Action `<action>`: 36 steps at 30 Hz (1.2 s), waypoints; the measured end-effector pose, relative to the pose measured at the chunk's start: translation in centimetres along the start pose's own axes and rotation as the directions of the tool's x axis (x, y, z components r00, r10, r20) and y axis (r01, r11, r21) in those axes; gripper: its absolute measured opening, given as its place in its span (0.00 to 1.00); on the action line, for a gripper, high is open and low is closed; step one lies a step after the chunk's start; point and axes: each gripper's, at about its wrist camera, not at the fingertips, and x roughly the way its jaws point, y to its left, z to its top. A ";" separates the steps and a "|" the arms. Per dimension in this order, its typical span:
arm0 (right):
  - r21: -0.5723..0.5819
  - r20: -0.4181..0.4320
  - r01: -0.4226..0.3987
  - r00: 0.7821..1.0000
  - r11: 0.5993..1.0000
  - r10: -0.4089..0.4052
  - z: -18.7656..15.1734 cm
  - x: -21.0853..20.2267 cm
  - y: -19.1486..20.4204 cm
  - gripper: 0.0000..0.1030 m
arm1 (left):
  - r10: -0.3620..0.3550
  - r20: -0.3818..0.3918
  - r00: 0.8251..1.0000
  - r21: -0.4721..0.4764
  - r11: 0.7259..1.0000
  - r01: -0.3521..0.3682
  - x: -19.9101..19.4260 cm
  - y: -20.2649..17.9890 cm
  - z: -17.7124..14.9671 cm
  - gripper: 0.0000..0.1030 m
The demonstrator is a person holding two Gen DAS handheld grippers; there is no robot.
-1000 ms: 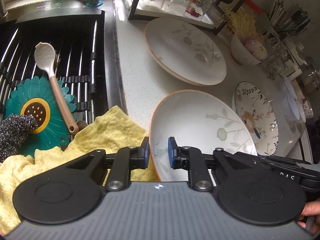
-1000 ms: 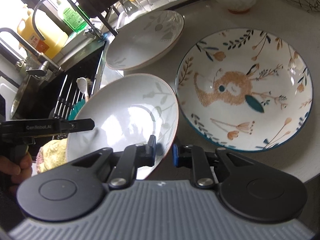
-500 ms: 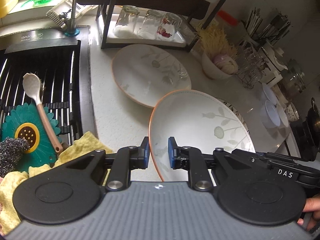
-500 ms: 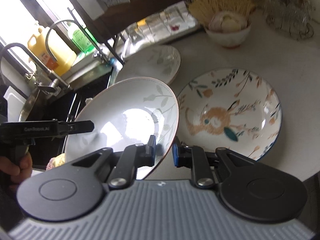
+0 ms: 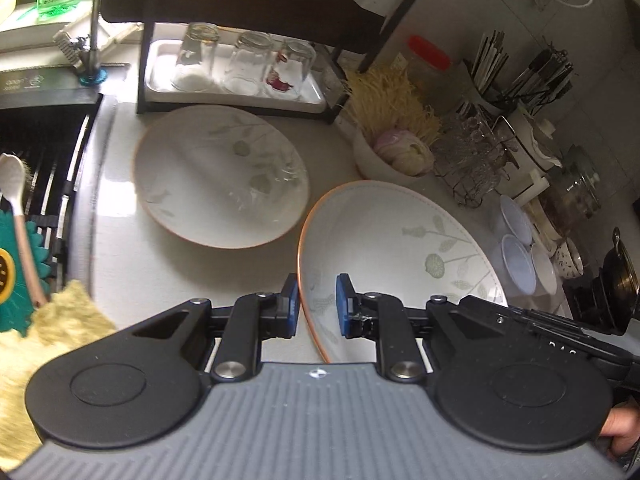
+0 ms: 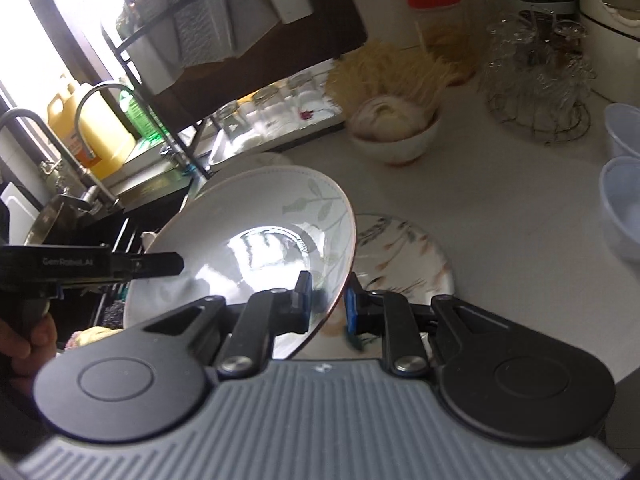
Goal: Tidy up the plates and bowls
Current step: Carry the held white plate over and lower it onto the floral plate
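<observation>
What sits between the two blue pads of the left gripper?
The orange-edged rim of the lifted leaf-print plate, pinched by the left gripper; the left wrist view shows it.

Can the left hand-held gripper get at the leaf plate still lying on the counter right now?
Probably not yet. The left hand-held gripper is shut on the lifted plate, shared with the right hand-held gripper. The counter plate lies uncovered, so access opens once the lifted one is set down.

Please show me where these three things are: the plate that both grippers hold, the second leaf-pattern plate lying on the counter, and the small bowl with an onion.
held plate point(image 5: 400, 248): left wrist view, on its inner face.
counter plate point(image 5: 216, 176): left wrist view, on its middle.
onion bowl point(image 6: 400, 144): right wrist view, on its outer wall.
</observation>
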 end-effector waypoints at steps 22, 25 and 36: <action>-0.012 -0.079 0.003 0.997 1.000 -0.004 -0.6 1.8 -7.0 0.20 | 0.116 -0.140 0.983 -0.011 0.993 -0.118 6.6 -5.1 -2.5 0.21; -0.008 -0.086 0.010 0.996 1.000 -0.011 -0.6 1.7 -7.6 0.20 | 0.114 -0.143 0.983 -0.013 0.993 -0.117 6.7 -5.6 -2.8 0.21; -0.067 -0.099 0.018 0.995 0.998 -0.025 0.3 3.3 -7.0 0.20 | 0.143 -0.163 0.976 -0.042 0.988 -0.152 7.6 -5.0 -2.7 0.21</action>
